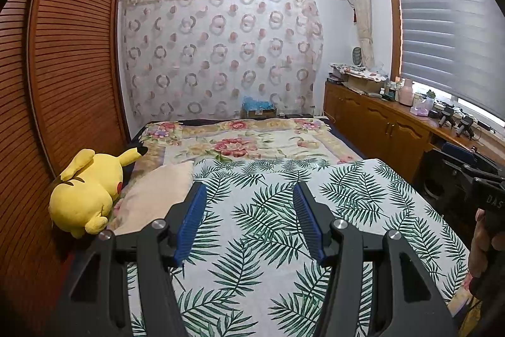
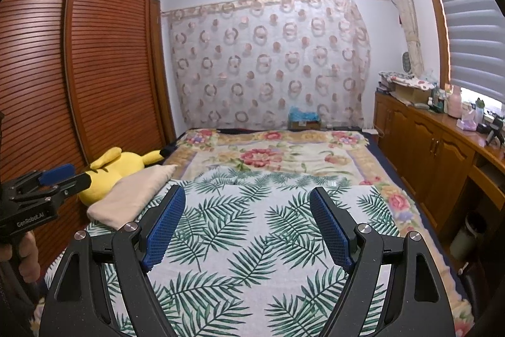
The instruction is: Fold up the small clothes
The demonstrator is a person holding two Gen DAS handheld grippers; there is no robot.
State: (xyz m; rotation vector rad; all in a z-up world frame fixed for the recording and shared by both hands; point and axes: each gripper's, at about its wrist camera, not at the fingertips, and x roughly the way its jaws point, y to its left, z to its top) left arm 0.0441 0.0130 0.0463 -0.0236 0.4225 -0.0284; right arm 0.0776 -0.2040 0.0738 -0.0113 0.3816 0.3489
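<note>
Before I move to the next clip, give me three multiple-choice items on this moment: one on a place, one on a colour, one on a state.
1. Where does the plush toy lie?
A. on the cabinet by the window
B. at the bed's left edge, by the wardrobe
C. on the floor

2. What colour are the pads on the gripper fingers?
A. blue
B. red
C. white

3. How do the two grippers stand?
A. both shut on cloth
B. left shut, right open
C. both open, holding nothing

Answers:
1 B: the yellow plush toy lies next to a beige pillow, by the slatted wardrobe.
2 A: the pads are blue in both views.
3 C: the left gripper and right gripper show wide gaps, with only the leaf-print sheet visible between the fingers.
</note>
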